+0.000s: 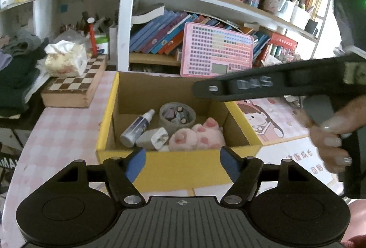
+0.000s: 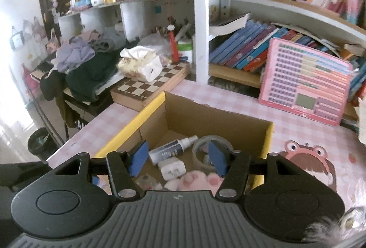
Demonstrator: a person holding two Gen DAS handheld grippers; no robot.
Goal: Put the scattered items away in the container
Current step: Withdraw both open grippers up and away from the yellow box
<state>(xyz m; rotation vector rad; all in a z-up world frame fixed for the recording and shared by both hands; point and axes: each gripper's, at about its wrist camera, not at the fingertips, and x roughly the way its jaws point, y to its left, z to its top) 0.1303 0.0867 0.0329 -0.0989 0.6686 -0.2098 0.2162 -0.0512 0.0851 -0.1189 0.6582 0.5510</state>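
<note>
A yellow cardboard box (image 1: 173,163) stands on the pink checked table. It holds a spray bottle (image 1: 137,128), a white charger (image 1: 155,139), a grey tape roll (image 1: 177,116) and pink plush paws (image 1: 197,137). My left gripper (image 1: 183,163) is open and empty, just in front of the box's near wall. My right gripper (image 2: 178,160) is open and empty above the box (image 2: 151,108), over the spray bottle (image 2: 171,149), charger (image 2: 172,169), tape roll (image 2: 201,152) and plush (image 2: 196,180). The right gripper's body (image 1: 263,84) reaches over the box's right side in the left wrist view.
A chessboard box (image 1: 75,88) with a tissue pack (image 1: 65,61) sits left of the box. A pink tablet toy (image 1: 216,51) leans on the bookshelf behind. A cartoon mat (image 1: 274,120) lies to the right. Clothes (image 2: 87,60) pile at far left.
</note>
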